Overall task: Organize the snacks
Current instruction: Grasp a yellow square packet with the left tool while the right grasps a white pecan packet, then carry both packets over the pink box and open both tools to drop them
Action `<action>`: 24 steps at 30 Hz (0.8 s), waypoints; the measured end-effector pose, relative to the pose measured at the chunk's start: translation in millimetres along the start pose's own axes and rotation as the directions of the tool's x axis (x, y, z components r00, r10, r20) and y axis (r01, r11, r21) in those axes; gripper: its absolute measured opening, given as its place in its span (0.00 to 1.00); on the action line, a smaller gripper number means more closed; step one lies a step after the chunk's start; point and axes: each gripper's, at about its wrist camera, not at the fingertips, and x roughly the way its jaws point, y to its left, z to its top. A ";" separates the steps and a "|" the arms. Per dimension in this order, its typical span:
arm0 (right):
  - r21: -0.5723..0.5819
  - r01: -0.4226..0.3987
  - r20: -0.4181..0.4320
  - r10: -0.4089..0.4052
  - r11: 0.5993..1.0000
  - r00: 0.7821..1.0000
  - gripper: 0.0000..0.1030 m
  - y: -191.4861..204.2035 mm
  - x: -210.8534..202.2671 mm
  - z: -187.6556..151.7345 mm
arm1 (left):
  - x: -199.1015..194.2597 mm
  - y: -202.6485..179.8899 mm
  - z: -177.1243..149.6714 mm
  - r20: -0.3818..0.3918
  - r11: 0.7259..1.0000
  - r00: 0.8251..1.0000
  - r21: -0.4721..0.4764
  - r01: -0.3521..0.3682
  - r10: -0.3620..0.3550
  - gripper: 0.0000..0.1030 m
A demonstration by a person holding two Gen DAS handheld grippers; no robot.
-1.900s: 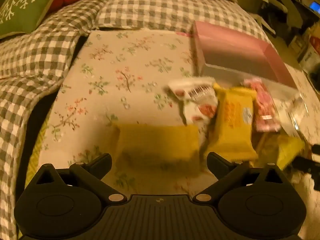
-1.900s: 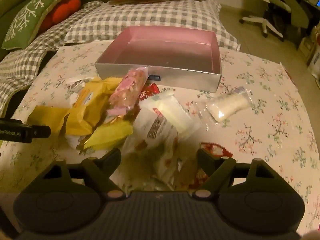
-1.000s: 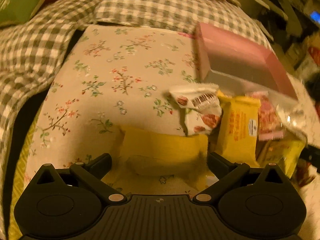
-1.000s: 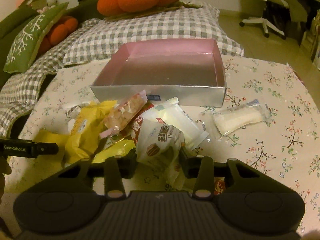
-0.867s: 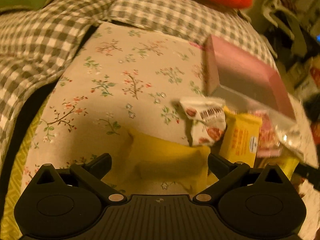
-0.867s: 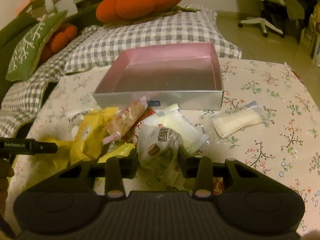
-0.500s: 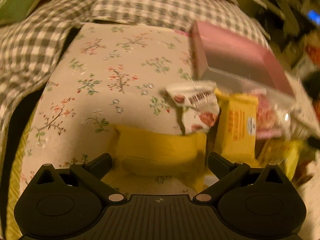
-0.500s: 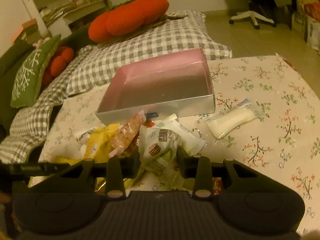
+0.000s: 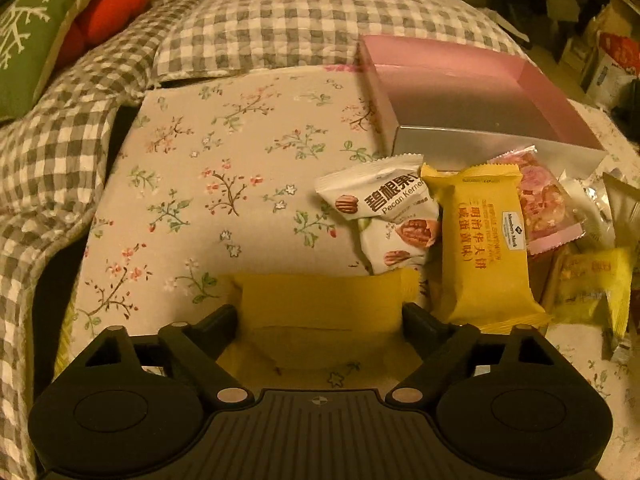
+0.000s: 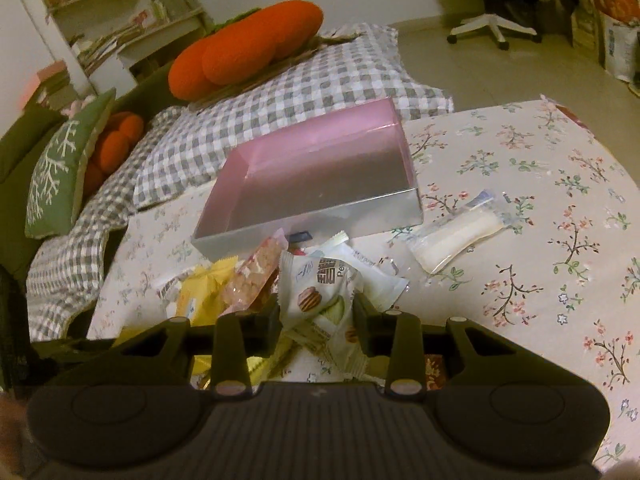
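Left gripper (image 9: 320, 316) spread wide around a flat yellow packet (image 9: 320, 304) on the floral cloth (image 9: 208, 184), fingers not clearly touching it. Right gripper (image 10: 316, 320) pinched shut on a white pecan pack (image 10: 316, 292), near the snack pile (image 10: 224, 288); pink box (image 10: 320, 176) sits just beyond, clear pack (image 10: 460, 236) right of it.

Pink-lined silver box (image 10: 320, 184) far on the beige floral cloth (image 9: 224, 184); yellow packets (image 9: 486, 244) near; grey-white gingham bedding (image 10: 320, 76), orange cushion (image 10: 248, 46), green snowflake pillow (image 10: 60, 168) left.
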 end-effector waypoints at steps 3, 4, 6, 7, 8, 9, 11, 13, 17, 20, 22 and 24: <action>0.006 0.002 -0.002 -0.002 1.000 1.000 0.33 -0.8 0.5 0.1 | -2.8 1.7 0.5 0.003 1.000 1.000 -0.018 0.018 -0.018 0.80; 0.008 0.001 -0.002 -0.001 1.000 1.000 0.33 -0.7 0.5 0.0 | -3.4 3.5 0.7 0.002 0.999 1.000 -0.032 0.028 -0.028 0.79; 0.011 -0.001 0.002 0.001 1.000 1.000 0.33 -0.9 -0.1 0.4 | -5.3 8.0 1.3 0.003 0.997 0.999 -0.064 0.047 -0.047 0.78; 0.013 -0.002 0.005 0.002 1.000 1.000 0.33 -1.2 -0.5 0.6 | -6.6 10.7 1.5 0.006 0.995 0.999 -0.082 0.053 -0.053 0.78; 0.017 -0.003 0.008 0.003 1.000 1.000 0.33 -1.7 -1.2 0.8 | -8.0 12.9 1.7 0.011 0.994 0.998 -0.094 0.058 -0.057 0.78; 0.022 -0.004 0.009 0.004 1.000 1.000 0.33 -2.5 -1.4 1.0 | -10.3 15.4 1.9 0.020 0.992 0.998 -0.108 0.066 -0.064 0.78; 0.034 -0.007 0.006 0.007 0.999 1.000 0.33 -4.5 -1.1 1.3 | -16.0 19.9 3.0 0.044 0.987 0.996 -0.135 0.085 -0.080 0.78; 0.047 -0.007 0.003 0.007 0.999 1.000 0.33 -6.5 -0.6 1.7 | -21.2 25.3 4.9 0.070 0.982 0.994 -0.164 0.097 -0.087 0.78; 0.075 -0.013 0.008 0.012 0.997 1.000 0.33 -10.9 -1.8 3.5 | -26.8 35.9 12.0 0.103 0.971 0.990 -0.208 0.114 -0.094 0.78; 0.100 -0.020 0.015 0.019 0.995 1.000 0.33 -14.7 -3.7 6.8 | -31.0 41.2 21.9 0.134 0.967 0.986 -0.220 0.130 -0.103 0.78; 0.124 -0.029 0.023 0.026 0.992 0.999 0.33 -18.3 -4.5 10.3 | -32.9 42.2 26.8 0.149 0.965 0.983 -0.222 0.142 -0.111 0.78; 0.151 -0.037 0.033 0.032 0.988 0.999 0.33 -21.1 -5.0 16.0 | -33.2 40.4 33.5 0.159 0.963 0.980 -0.221 0.153 -0.119 0.78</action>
